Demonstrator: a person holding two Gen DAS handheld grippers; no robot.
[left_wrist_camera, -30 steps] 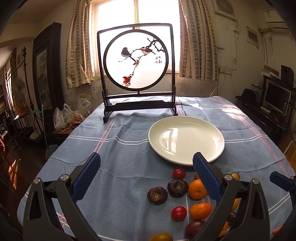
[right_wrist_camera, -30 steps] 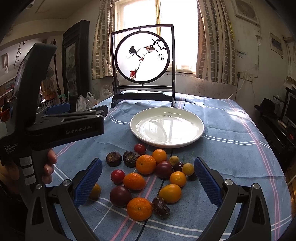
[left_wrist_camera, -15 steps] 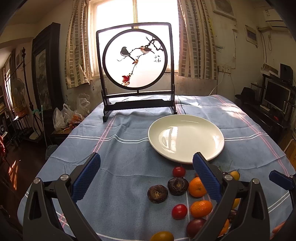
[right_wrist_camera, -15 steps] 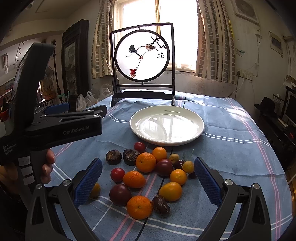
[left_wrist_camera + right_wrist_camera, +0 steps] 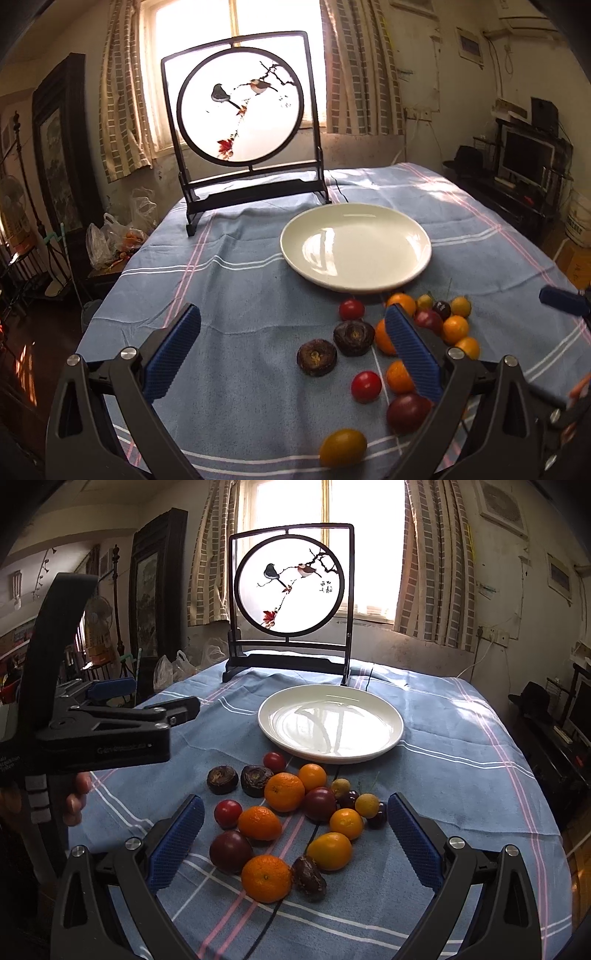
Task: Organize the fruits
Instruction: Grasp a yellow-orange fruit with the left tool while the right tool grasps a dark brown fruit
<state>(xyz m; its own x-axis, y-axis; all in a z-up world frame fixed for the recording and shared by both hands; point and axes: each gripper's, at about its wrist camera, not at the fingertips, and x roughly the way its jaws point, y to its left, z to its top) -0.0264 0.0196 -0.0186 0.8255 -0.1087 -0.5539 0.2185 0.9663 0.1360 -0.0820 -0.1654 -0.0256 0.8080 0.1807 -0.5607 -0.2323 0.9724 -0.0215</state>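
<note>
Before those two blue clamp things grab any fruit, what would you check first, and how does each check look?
1. Left gripper open, nothing in it: ok.
2. Right gripper open, nothing in it: ok.
3. White plate bare, with room for fruit: ok.
4. Fruits all on the blue tablecloth, none on the plate: ok.
5. Free gap around the nearest orange: not ok, a dark fruit touches it.
6. Which fruit goes first: cannot tell.

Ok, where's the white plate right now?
In both wrist views the white plate sits on the blue tablecloth, in front of the bird screen and just behind the fruit pile, with nothing on it.
</note>
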